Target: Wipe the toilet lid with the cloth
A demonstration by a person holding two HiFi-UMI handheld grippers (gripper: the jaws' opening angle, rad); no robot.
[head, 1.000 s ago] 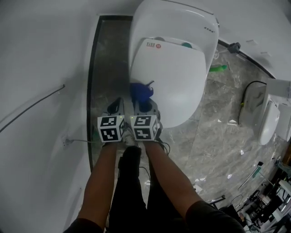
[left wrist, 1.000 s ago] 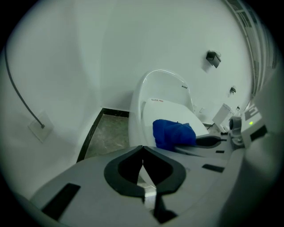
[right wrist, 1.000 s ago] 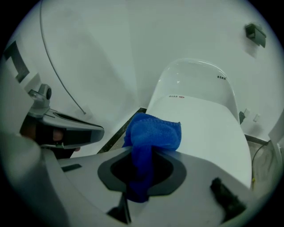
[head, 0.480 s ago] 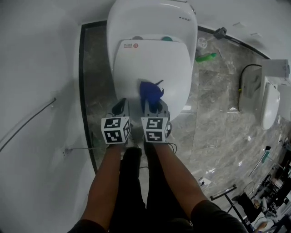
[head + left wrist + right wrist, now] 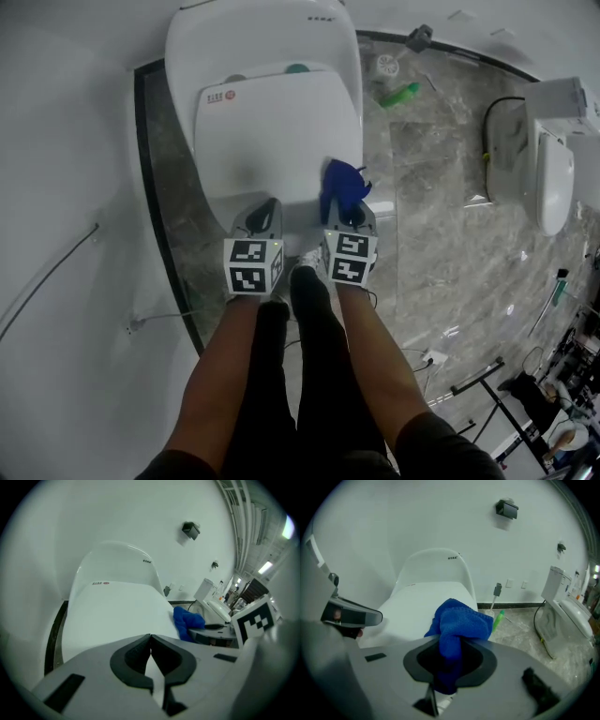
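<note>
Just below us, we hold two grippers side by side at the near edge of a white toilet lid (image 5: pixel 272 131). Our left gripper (image 5: pixel 265 210) has its jaws pressed together, nothing between them. Our right gripper (image 5: pixel 345 214) clamps a bunched blue cloth (image 5: pixel 342 181), which sits at the lid's right front edge. Farther off, a green bottle (image 5: pixel 399 94) lies on the grey stone floor (image 5: pixel 441 234).

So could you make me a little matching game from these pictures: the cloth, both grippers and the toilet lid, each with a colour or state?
1. cloth
2. left gripper
3. right gripper
4. toilet lid

a. white, closed down
b. shut, nothing in it
c. blue
d. clamped on fabric

Pairs: 1-c, 2-b, 3-d, 4-a
</note>
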